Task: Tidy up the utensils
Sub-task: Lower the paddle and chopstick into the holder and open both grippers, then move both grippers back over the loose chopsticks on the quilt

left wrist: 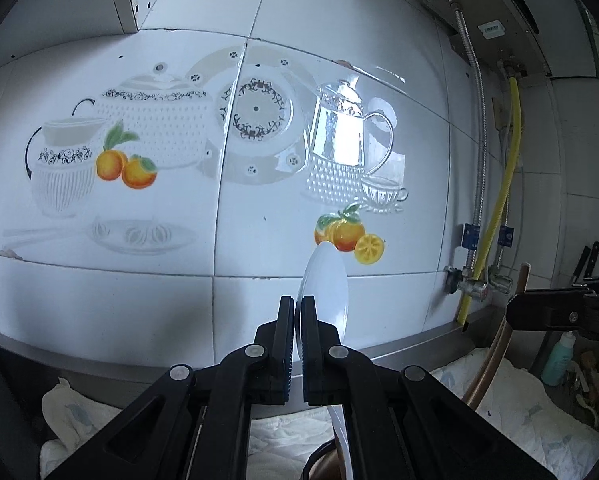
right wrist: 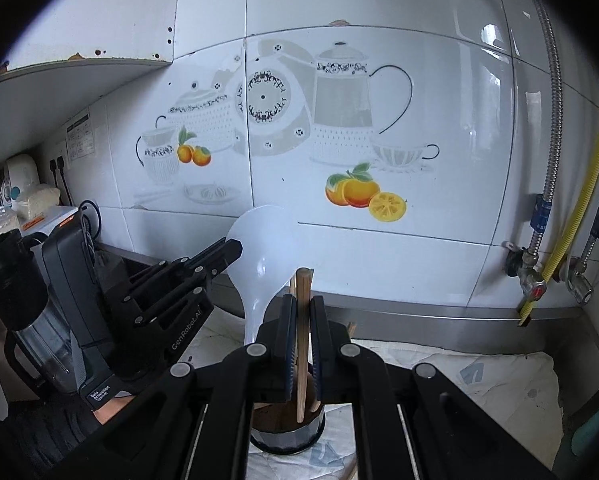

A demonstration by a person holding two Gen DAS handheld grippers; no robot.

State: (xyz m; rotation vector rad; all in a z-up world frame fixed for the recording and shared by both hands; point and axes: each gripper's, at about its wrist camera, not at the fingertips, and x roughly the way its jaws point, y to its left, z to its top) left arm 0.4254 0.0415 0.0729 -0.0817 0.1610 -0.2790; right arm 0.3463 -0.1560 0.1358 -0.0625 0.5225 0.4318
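**Spoon and chopsticks over the holder**

Clenched on wooden chopsticks (right wrist: 302, 332), the right gripper (right wrist: 300, 344) holds them upright in the round holder (right wrist: 287, 436) on the white cloth (right wrist: 479, 376) near the worktop's back edge. Beside it the left gripper (left wrist: 297, 344) clamps a white spoon (left wrist: 326, 280), bowl up, handle reaching down to the holder.

Your L gripper (left wrist: 298, 312) jaws sit closed, pointing about level; R gripper (right wrist: 302, 312) jaws closed too, tilted down.

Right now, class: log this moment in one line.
left gripper: shut on white plastic spoon | right gripper: shut on wooden chopsticks | both above dark round holder
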